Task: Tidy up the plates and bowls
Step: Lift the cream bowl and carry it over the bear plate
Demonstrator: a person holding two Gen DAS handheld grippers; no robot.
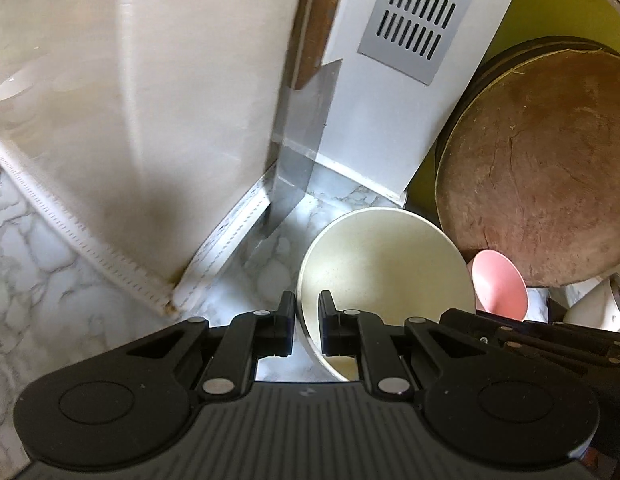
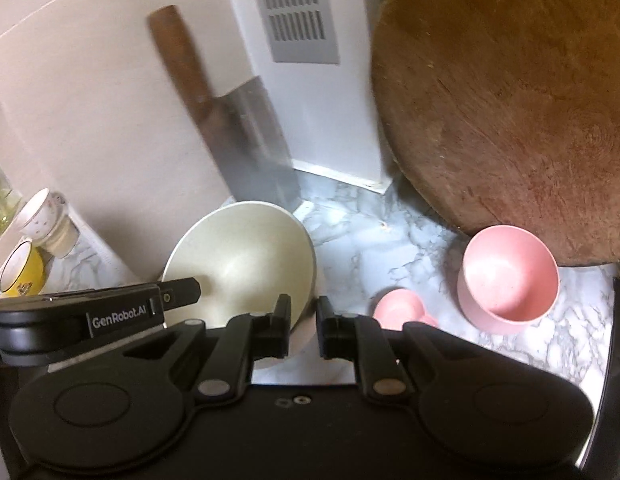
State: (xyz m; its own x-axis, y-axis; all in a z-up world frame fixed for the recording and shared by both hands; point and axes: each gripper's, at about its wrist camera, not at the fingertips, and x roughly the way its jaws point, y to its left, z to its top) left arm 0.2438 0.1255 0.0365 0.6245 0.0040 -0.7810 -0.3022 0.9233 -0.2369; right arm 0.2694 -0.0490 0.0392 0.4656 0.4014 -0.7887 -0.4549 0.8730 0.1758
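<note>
Marble-patterned tabletop [image 2: 394, 248] runs back to a pale wall, and everything here is placed relative to the cream bowl [image 2: 245, 260] near its middle.

Largest is the round wooden chopping board [image 2: 510, 120], leaning upright behind and to the right of the cream bowl. Behind the bowl stands a white boxed column with a grey vent grille [image 2: 297, 16], and a cleaver [image 2: 245, 128] with a wooden handle leans blade-down just behind the bowl's rim.

The cream bowl itself is tilted on edge rather than sitting flat. The left gripper [image 1: 305, 312] has its jaws astride the bowl's rim, one inside and one outside (whether the pads actually press the wall cannot be told). The right gripper [image 2: 303, 316] hovers at the bowl's right edge with its jaws a narrow gap apart and nothing between them.

Right of the cream bowl sits a pink bowl [image 2: 506, 284], close under the chopping board, and between the two lies a smaller pink dish [image 2: 402, 308], partly hidden by the right gripper. Left of the cream bowl, a white patterned cup [image 2: 37, 212] lies tipped over a yellow cup [image 2: 23, 270].
</note>
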